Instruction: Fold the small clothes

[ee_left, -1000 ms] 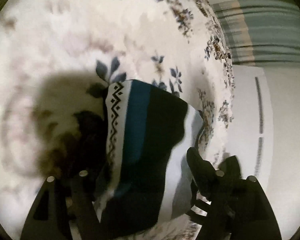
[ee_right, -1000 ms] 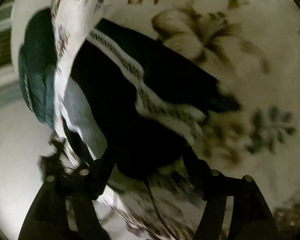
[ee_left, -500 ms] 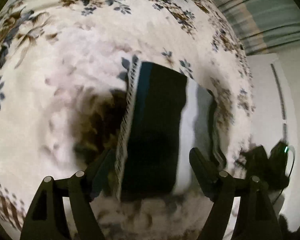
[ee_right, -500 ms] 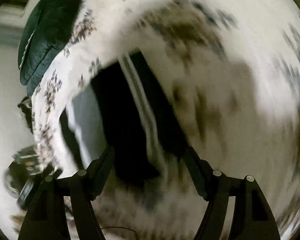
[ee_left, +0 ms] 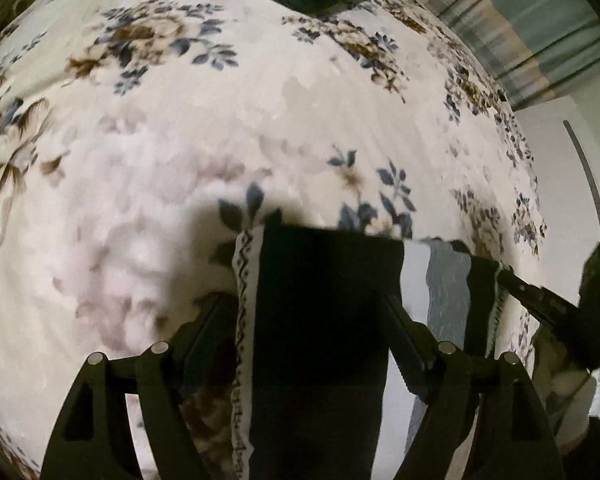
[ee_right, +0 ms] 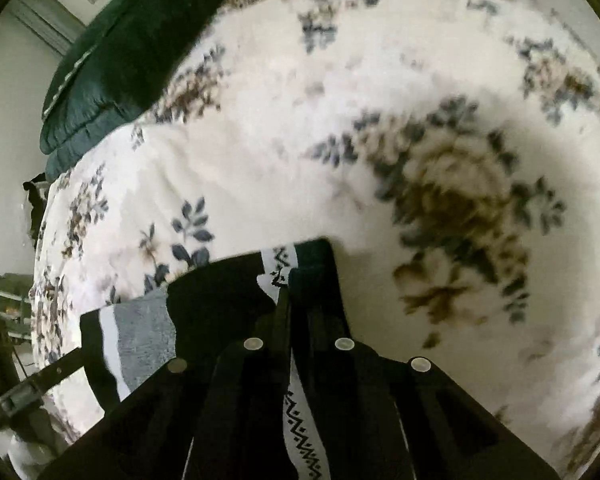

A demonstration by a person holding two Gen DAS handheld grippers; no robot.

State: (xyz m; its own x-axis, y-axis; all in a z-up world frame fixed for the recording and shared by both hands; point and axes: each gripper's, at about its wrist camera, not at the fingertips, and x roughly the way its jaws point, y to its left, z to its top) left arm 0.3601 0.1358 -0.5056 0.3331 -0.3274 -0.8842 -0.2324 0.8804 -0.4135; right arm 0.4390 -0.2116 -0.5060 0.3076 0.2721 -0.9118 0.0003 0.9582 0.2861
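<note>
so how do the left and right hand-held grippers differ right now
The left hand-held gripper has its fingers spread wide; the right hand-held gripper has its fingers nearly together. The striped garment passes unpinched between the left's fingers, while the right pinches its patterned edge. Both point across the floral blanket.

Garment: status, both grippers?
Left gripper open, jaws straddling the garment. Right gripper shut on the garment's patterned edge. Garment on the blanket; nothing in the way.
</note>
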